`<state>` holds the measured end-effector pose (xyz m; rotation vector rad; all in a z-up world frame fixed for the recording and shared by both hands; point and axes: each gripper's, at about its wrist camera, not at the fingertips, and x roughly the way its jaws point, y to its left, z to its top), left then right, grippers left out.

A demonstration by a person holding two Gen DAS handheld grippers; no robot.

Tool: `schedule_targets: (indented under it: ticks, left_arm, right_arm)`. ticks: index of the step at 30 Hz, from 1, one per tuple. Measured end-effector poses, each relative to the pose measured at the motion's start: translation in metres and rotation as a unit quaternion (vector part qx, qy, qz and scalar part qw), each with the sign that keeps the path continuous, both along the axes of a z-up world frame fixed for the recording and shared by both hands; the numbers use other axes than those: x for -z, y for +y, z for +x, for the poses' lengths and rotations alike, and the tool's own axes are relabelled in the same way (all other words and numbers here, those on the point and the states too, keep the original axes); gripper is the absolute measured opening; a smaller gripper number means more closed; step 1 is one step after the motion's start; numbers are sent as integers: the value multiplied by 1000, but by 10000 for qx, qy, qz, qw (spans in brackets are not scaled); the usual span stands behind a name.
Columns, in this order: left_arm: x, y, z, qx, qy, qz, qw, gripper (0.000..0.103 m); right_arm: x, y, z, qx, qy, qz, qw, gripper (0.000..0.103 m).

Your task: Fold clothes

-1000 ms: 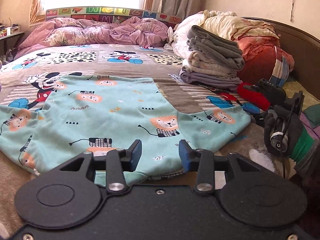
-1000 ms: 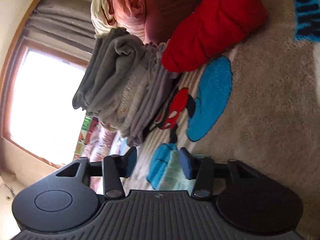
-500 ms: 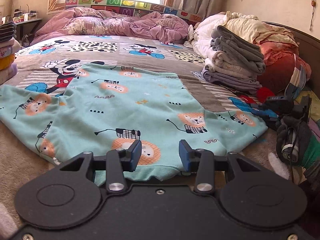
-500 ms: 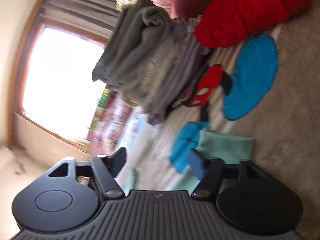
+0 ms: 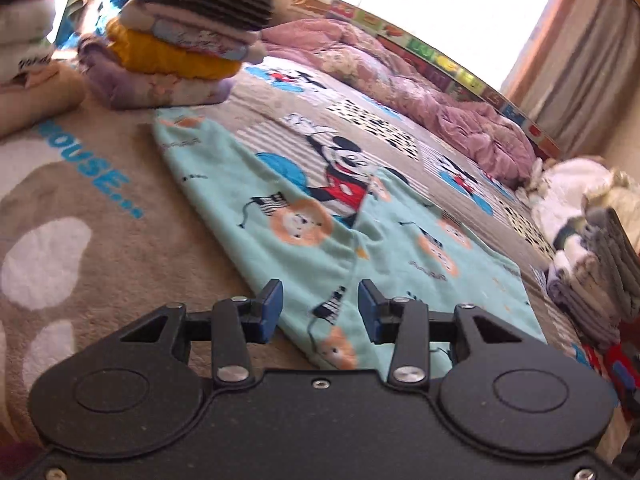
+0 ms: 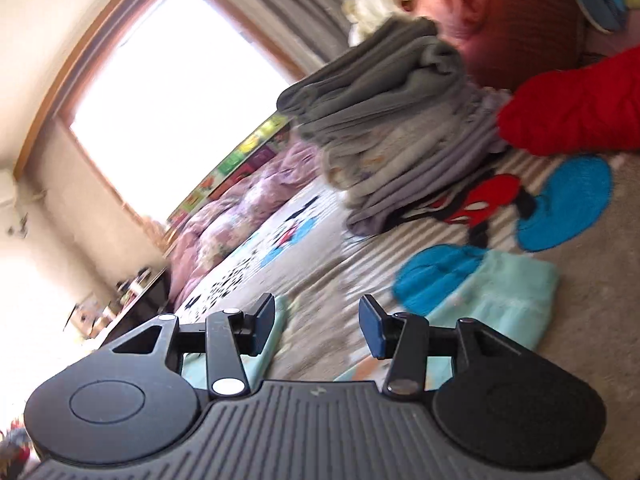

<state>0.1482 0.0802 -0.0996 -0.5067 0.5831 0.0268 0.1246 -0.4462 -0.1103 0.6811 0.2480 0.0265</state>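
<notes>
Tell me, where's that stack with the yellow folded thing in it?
In the left wrist view, the stack with the yellow garment sits at the upper left on the bed blanket, just beyond the far end of the teal lion-print garment.

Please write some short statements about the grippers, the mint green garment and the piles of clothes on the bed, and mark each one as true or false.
1. The left gripper is open and holds nothing. True.
2. The mint green garment hangs in the air between both grippers. False: it lies spread flat on the bed blanket.
3. The right gripper is shut on a red cloth. False: its jaws stand apart and empty; the red cloth lies farther off, beside the grey folded stack.
4. A folded pile with a yellow layer stands beyond the garment's far sleeve. True.
5. The garment carries a lion print. True.
</notes>
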Motion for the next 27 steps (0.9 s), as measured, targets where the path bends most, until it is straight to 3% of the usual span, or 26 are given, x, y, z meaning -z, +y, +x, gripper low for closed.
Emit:
schedule_targets:
  ticks: [3,6,10,14,20,22,23,25,27]
  left_arm:
    - [16,38,16,-621,230,-616,9959,40]
    - [18,59,29,-912,205,-908,9915,40]
    - [19,88,48,-1150,0,-963,9887,40]
    - [18,114,69,-1342,-152,-942,9864,40]
    - [18,128,101,-1332,-47,-735,9884,39]
    - [24,131,111,-1362,138,-428,9897,10]
    - [27,138,108,-1429,131,-614,9877,4]
    - [33,152,102,-1553,116,-963,9831,4]
    - [32,154,103,-1474,101,-903,9849,4]
  right_arm:
    - [-20,69,3,-941,-237,-1018,9901,48]
    - [-23,131,7,-1710,-243,-1683,9705,46]
    - [-17,213,8,-2623,-41,-2427,9340,45]
    - [-24,283,6,-3113,26,-3030,9007,45]
    - [-34,377,44,-3539,183,-3321,8741,45]
    - [-31,401,65,-3588,302,-3366,8701,45]
    - [-26,409,74,-3640,439,-3385,8666,45]
    - [-13,421,87,-3882,825,-3396,8527,46]
    - [-13,422,80,-3992,782,-3492,8442,47]
